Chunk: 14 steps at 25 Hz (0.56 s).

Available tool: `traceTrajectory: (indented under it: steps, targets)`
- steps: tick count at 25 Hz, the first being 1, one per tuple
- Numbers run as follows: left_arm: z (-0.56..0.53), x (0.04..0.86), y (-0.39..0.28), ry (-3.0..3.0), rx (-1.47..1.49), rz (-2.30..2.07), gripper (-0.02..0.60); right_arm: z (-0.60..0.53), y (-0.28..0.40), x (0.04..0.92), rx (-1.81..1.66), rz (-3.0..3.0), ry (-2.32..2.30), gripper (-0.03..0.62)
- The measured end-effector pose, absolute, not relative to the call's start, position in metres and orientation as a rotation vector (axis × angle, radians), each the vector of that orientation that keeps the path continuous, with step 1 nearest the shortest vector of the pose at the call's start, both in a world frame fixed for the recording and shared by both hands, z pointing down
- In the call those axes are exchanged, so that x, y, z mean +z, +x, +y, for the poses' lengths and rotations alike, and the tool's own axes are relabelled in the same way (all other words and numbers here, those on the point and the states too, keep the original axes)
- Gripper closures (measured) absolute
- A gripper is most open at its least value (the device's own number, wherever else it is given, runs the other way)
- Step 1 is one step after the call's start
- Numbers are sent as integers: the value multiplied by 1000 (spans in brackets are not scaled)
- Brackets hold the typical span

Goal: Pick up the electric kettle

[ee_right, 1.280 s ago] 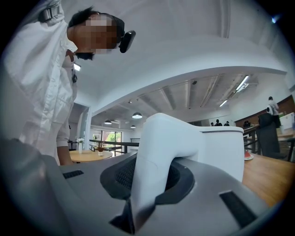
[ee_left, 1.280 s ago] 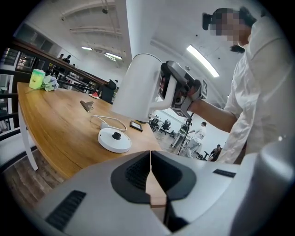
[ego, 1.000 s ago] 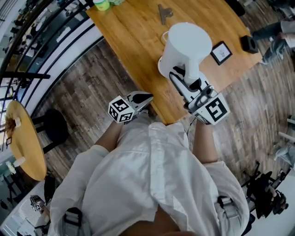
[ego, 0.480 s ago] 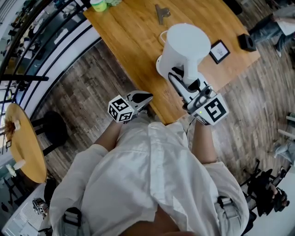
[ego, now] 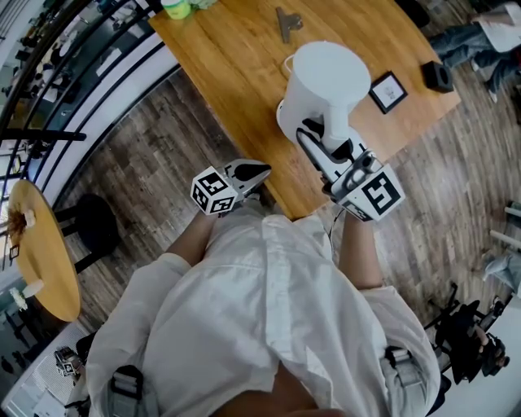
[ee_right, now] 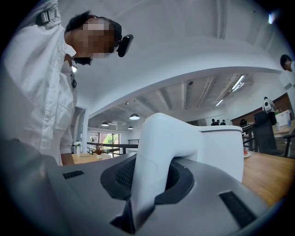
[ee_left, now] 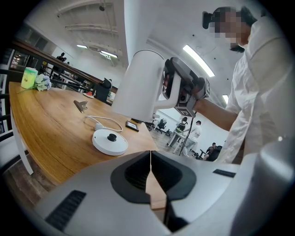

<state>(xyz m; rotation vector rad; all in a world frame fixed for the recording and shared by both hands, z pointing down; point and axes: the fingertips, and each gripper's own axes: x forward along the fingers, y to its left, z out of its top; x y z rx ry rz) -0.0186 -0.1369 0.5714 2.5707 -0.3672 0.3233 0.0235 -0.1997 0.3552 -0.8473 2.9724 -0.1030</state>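
Observation:
The white electric kettle (ego: 326, 85) hangs above the wooden table (ego: 236, 73), off its round white base (ee_left: 110, 141), which lies on the tabletop with its cord. My right gripper (ego: 322, 140) is shut on the kettle's handle (ee_right: 154, 152), which fills the space between its pads. The left gripper view shows the kettle (ee_left: 140, 85) in the air with the right gripper (ee_left: 180, 87) on its handle. My left gripper (ego: 251, 174) is shut with nothing in it, at the table's near edge, left of the kettle; its jaws meet (ee_left: 150, 177).
A black clip (ego: 286, 23), a small black-framed card (ego: 390, 91), a black box (ego: 440, 76) and a green cup (ego: 177, 8) lie on the table. A round side table (ego: 41, 244) and a railing stand at the left. People stand in the background.
Both grippers and the kettle keep still. Only a passer-by's legs at the upper right of the head view have shifted.

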Motion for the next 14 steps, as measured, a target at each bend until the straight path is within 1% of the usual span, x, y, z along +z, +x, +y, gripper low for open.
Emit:
traceTrajectory:
  steps: [14]
  targets:
    - [-137,571,-22,2571,325,-379,574,-199,17,357,-128,2968,-830,528]
